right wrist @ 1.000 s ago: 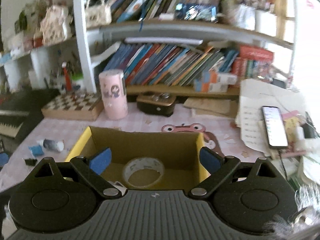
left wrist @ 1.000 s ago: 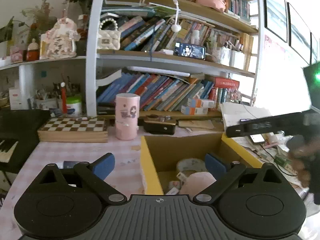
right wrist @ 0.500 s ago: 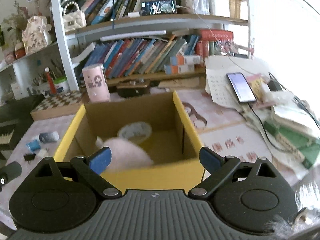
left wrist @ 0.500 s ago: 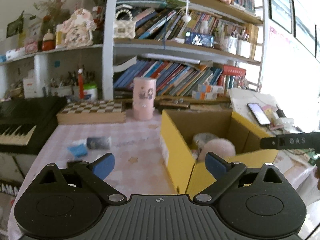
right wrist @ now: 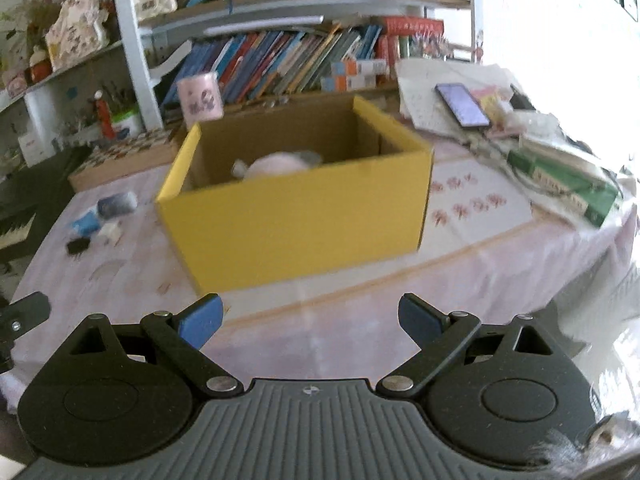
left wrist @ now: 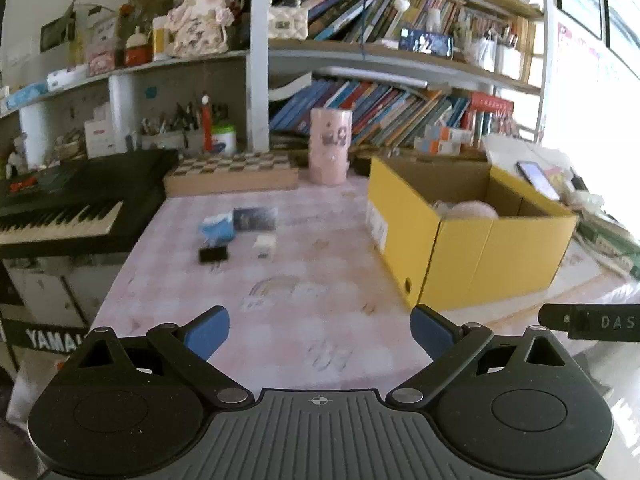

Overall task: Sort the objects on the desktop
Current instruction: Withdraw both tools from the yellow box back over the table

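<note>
A yellow cardboard box (left wrist: 500, 256) (right wrist: 300, 220) stands on the pink tablecloth with a pale pink round object (left wrist: 472, 211) (right wrist: 276, 163) inside it. Left of the box lie small items: a blue packet (left wrist: 218, 227) (right wrist: 86, 222), a dark pouch (left wrist: 255, 218) (right wrist: 117, 203), a white block (left wrist: 265, 245) (right wrist: 110, 231) and a small black piece (left wrist: 213, 255) (right wrist: 77, 246). My left gripper (left wrist: 319, 330) hangs open near the table's front edge, nothing between its blue pads. My right gripper (right wrist: 310, 322) is open and empty too, in front of the box.
A pink cylinder (left wrist: 330, 146), a chessboard box (left wrist: 232, 170) and a black keyboard (left wrist: 72, 200) stand at the back and left. Bookshelves (left wrist: 400, 112) rise behind. A phone (right wrist: 462, 105), papers and green books (right wrist: 568, 184) crowd the right side.
Both grippers have pulled back from above the box toward the table's front edge and sunk lower. The box now lies farther ahead, and the small items on the left have come into fuller view.
</note>
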`<state>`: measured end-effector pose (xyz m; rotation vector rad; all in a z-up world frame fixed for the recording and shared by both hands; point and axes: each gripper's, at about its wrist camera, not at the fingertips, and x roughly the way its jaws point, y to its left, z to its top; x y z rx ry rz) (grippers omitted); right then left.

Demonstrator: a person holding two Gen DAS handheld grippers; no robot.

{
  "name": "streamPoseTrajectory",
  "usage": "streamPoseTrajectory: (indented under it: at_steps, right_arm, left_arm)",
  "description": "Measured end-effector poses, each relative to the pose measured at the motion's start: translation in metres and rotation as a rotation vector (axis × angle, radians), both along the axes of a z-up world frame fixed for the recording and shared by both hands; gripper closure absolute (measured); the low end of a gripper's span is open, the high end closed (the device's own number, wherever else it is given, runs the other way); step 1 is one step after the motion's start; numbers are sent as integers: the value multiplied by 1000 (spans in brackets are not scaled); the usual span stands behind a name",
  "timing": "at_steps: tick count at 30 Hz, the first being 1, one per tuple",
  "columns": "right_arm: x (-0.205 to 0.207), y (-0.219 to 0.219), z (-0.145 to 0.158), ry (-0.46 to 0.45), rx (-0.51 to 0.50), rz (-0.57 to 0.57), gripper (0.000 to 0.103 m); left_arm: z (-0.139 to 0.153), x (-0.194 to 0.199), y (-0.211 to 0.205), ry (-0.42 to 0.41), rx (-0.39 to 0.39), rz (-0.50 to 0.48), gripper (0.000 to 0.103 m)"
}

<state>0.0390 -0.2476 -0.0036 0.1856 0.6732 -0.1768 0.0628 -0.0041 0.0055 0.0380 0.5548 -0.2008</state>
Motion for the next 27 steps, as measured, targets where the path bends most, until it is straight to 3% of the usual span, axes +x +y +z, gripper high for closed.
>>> streamPoseTrajectory:
  at_steps: [14, 27]
  right_arm:
    - [-32, 83, -15, 69, -1, 153, 8]
    - [-27, 124, -16, 53, 15, 226, 8]
  left_arm:
    - [-12, -33, 45, 53, 54, 17, 4]
    - [-11, -44, 81, 44, 78, 80, 4]
